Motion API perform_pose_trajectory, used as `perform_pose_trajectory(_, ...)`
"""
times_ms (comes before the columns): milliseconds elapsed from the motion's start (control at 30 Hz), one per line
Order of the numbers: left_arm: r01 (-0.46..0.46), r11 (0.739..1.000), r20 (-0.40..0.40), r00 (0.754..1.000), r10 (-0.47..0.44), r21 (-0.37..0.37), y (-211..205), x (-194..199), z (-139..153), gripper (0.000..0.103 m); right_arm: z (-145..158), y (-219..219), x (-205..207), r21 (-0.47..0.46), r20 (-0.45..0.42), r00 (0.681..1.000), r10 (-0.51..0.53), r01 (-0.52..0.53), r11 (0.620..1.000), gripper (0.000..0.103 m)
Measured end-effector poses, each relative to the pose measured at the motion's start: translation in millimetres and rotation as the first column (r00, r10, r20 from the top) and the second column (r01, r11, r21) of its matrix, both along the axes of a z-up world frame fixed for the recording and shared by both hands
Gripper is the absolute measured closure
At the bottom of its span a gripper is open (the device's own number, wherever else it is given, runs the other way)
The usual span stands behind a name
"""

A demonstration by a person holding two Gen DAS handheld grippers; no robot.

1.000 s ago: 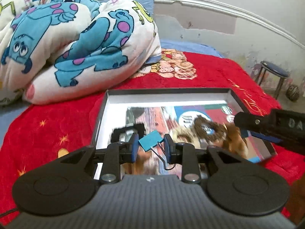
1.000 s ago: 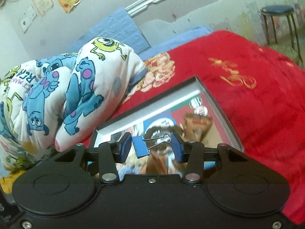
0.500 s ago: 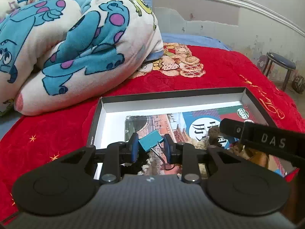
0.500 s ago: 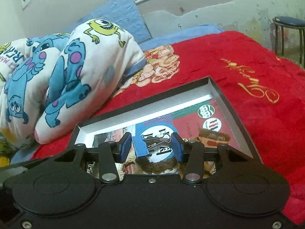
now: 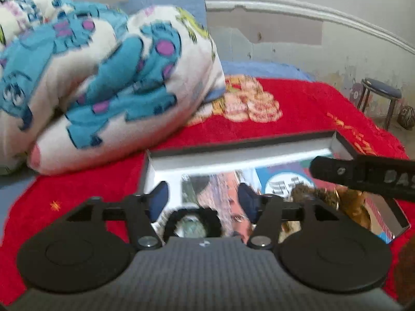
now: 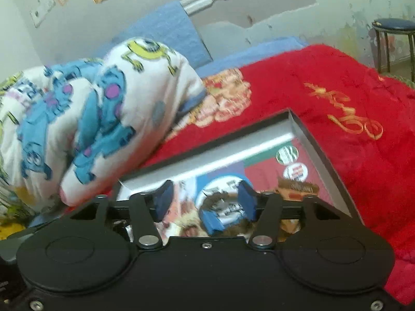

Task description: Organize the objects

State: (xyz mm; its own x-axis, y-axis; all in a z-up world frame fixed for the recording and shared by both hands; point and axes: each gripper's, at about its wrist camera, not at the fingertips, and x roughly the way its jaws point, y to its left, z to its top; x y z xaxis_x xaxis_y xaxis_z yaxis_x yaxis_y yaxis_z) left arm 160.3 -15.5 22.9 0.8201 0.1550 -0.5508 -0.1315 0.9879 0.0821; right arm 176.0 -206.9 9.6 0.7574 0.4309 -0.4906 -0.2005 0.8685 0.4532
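Observation:
A shallow black box (image 5: pixel 233 147) with a picture-printed floor lies on the red blanket; it also shows in the right wrist view (image 6: pixel 311 132). My left gripper (image 5: pixel 203 198) is open and empty above the box's left part, over a black fuzzy ring (image 5: pixel 192 220). My right gripper (image 6: pixel 205 199) is open; a blue binder clip (image 6: pixel 211 223) lies loose just below its right finger, on brown fuzzy items (image 6: pixel 233 229). The right gripper's arm (image 5: pixel 363 176) crosses the left wrist view over brown fuzzy things (image 5: pixel 324 197).
A folded cartoon-print duvet (image 5: pixel 103 77) lies left of the box, also in the right wrist view (image 6: pixel 90 119). A red blanket (image 6: pixel 350 119) covers the bed. A blue-topped stool (image 5: pixel 378 98) stands by the wall at right.
Both grippers opened. The left one's blue clip is gone from between its fingers. The right one's clip dropped out toward the box floor.

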Motion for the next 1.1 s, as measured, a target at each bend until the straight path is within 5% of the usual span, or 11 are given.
perform_pose_trajectory(200,0.021,1.0,0.069,0.997,-0.022,0.002,11,-31,43,0.0,51,-18,-32,0.024,0.113,0.993,-0.033,0.03,0.999,0.016)
perform_pose_trajectory(300,0.025,1.0,0.108,0.994,-0.024,-0.001,13,-59,55,0.0,69,-30,-62,-0.011,0.16,0.985,-0.067,0.069,0.998,0.0)
perform_pose_trajectory(367,0.014,1.0,0.093,0.996,-0.012,-0.018,12,-75,54,0.0,68,-37,-87,-0.065,0.168,0.981,-0.093,0.106,0.992,0.0)
perform_pose_trajectory(500,0.014,0.998,-0.015,1.0,-0.015,-0.059,11,-114,28,0.0,53,-32,-130,-0.236,0.186,0.977,-0.104,0.147,0.96,0.0)
perform_pose_trajectory(633,0.032,0.996,-0.053,0.998,-0.037,-0.083,13,-148,-10,0.0,21,-23,-160,-0.27,0.067,0.985,-0.162,0.174,0.947,0.0)
perform_pose_trajectory(767,-0.101,0.98,-0.076,0.993,0.089,-0.169,33,-151,-35,0.0,-21,8,-154,-0.417,-0.05,0.999,-0.013,-0.009,0.909,0.0)
perform_pose_trajectory(867,-0.156,0.969,-0.12,0.984,0.135,-0.194,41,-139,-45,0.0,-53,21,-142,-0.432,-0.174,0.983,0.063,-0.133,0.892,0.0)
perform_pose_trajectory(1000,-0.167,0.978,-0.199,0.97,0.14,-0.126,36,-131,-69,0.0,-63,28,-153,-0.469,-0.077,0.996,0.042,-0.073,0.88,0.0)
perform_pose_trajectory(1100,-0.147,0.986,-0.14,0.981,0.134,-0.083,27,-134,-76,0.0,-65,27,-156,-0.463,-0.064,0.997,0.042,-0.067,0.884,0.0)
